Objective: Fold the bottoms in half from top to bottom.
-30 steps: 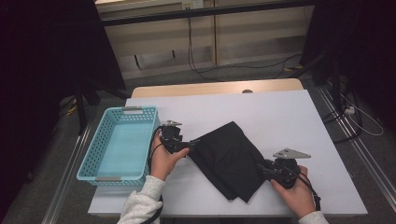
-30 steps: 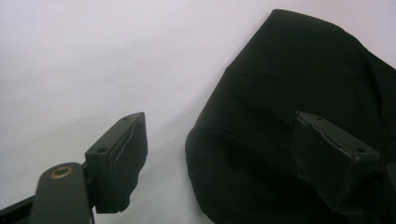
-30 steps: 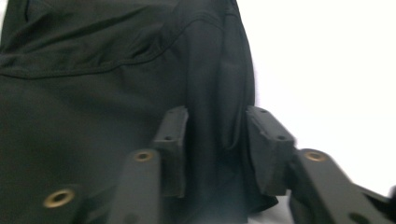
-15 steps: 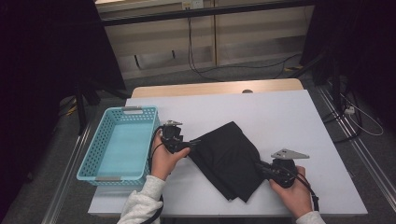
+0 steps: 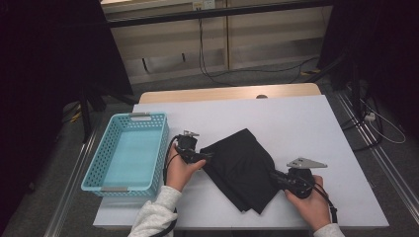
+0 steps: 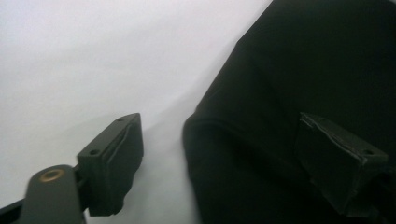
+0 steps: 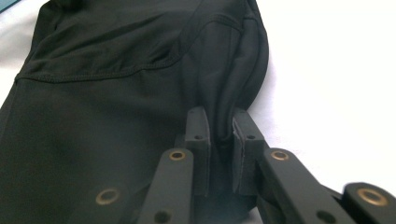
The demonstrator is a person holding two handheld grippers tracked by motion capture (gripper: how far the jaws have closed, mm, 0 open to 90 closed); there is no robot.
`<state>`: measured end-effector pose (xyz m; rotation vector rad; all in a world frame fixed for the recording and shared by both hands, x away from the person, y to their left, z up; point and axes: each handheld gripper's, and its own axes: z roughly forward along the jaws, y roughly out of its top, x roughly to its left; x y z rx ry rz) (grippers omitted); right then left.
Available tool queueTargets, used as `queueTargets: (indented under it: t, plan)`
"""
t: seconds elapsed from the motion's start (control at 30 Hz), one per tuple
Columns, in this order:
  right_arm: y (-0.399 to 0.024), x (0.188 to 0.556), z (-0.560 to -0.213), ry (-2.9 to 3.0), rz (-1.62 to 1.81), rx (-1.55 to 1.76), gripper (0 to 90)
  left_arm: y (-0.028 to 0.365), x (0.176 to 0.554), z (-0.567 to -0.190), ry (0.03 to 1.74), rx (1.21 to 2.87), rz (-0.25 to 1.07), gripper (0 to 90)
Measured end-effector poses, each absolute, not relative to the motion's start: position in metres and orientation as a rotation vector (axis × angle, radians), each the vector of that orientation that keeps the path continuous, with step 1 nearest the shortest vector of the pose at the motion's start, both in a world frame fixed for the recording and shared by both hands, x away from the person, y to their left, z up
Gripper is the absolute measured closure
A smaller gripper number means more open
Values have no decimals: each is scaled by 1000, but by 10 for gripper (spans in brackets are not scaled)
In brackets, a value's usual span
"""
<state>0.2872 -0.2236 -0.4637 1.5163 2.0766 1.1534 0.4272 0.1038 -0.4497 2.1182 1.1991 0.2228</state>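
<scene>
A black folded garment (image 5: 242, 168) lies on the white table (image 5: 296, 118). My left gripper (image 5: 206, 157) rests at the garment's left edge. Its jaws (image 6: 219, 135) stand wide and have just been opening; the cloth's folded edge (image 6: 289, 70) lies between them, and the pads do not press on it. At the garment's right edge my right gripper (image 5: 273, 175) has just been closing. In the right gripper view it (image 7: 220, 126) is shut on a raised fold of the black cloth (image 7: 116, 93).
A light blue perforated basket (image 5: 91, 170) stands at the table's left edge, just left of my left hand. White tabletop stretches behind and to the right of the garment. Beyond the table are a wooden strip, cables on the floor and dark stands.
</scene>
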Motion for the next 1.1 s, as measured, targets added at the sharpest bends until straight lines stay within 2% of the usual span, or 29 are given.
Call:
queueTargets:
  t: [0.2,0.33,0.5,0.97,1.1]
  plan:
    - [-223,287,-464,2077,1150,1507,794,102,424,-452,1174,2162,301,128]
    - [-224,287,-464,2077,1153,1513,793,97,421,-457,1153,2163,341,75]
    - [-224,287,-464,2078,1153,1512,792,96,419,-457,1158,2162,353,58]
    - [-223,287,-464,2077,1143,1502,789,91,417,-448,1181,2207,294,243]
    - [-222,287,-464,2080,1142,1497,789,91,417,-445,1180,2214,268,350]
